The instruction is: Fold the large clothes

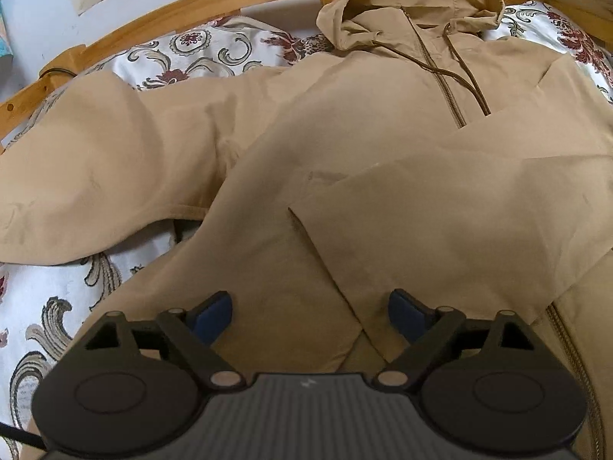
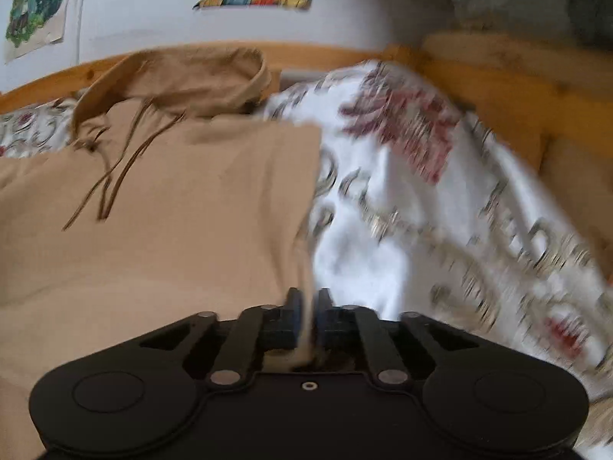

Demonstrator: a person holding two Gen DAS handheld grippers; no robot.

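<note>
**Folding the tan jacket: right side in hand, left sleeve still out**

Pine bed frame (image 1: 161,19) and a white wall with taped-up drawings back a bed covered in a white bedspread with grey scrolls and dark red flowers (image 2: 440,230). On it lies the tan hooded zip-front jacket (image 1: 345,115), front up, hood (image 1: 413,7) toward the wooden rail, brown drawstrings (image 1: 465,73) trailing over the chest beside the zipper.

The right gripper (image 2: 307,306) is pinched nearly closed on a thin edge of the jacket's fabric, at the garment's right border where tan meets bedspread; that view is blurred, so exactly which edge it holds is unclear. The left gripper (image 1: 309,312) hovers over the lower front with its blue-padded fingers (image 1: 216,314) wide apart and nothing between them. 1 sleeve (image 1: 459,222) already lies across the body, cuff near the left gripper; the other sleeve (image 1: 95,176) is spread out to the side.

To do this step well, I would carry the pinched edge low toward the zipper line, so the fold lands straight and does not drag the crossed sleeve. The free gripper could press the front flat. A loose pinch on this thin cloth could slip.
</note>
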